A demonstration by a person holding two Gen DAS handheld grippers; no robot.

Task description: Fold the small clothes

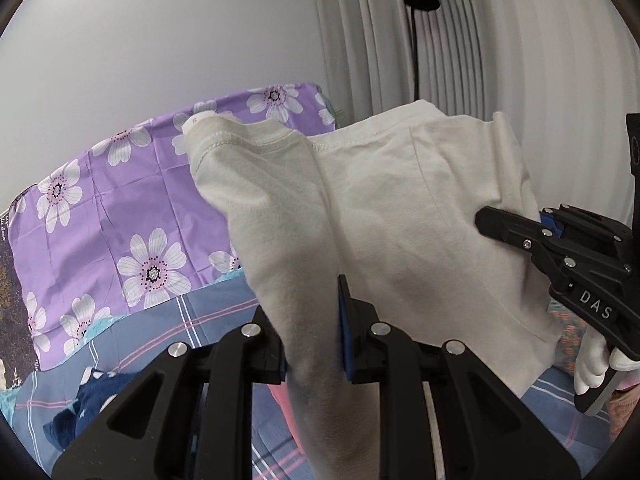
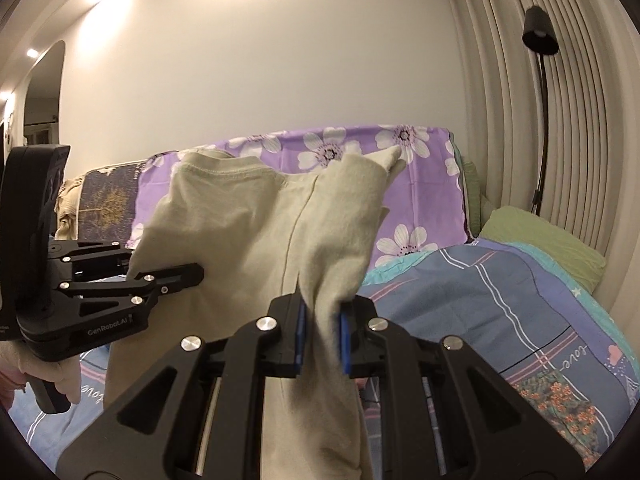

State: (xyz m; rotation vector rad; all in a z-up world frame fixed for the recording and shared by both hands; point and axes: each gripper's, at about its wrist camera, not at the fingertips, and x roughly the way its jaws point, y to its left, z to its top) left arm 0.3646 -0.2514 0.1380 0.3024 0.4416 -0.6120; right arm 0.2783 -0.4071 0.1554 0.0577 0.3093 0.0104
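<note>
While both clench the cream shirt (image 1: 400, 208), left claw (image 1: 316, 344) and right claw (image 2: 322, 340) hold it above the bed (image 2: 500, 300).

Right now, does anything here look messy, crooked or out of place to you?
Nothing looks damaged or spilled. The cream shirt hangs bunched and uneven, off the bed, pinched between the left gripper and the right gripper. A dark blue garment lies crumpled on the plaid bedspread, unfolded.

Open air above the blue plaid quilt (image 2: 500, 300); ahead, blocked by the purple floral backrest (image 2: 420, 184) and curtain (image 2: 560, 120).
</note>
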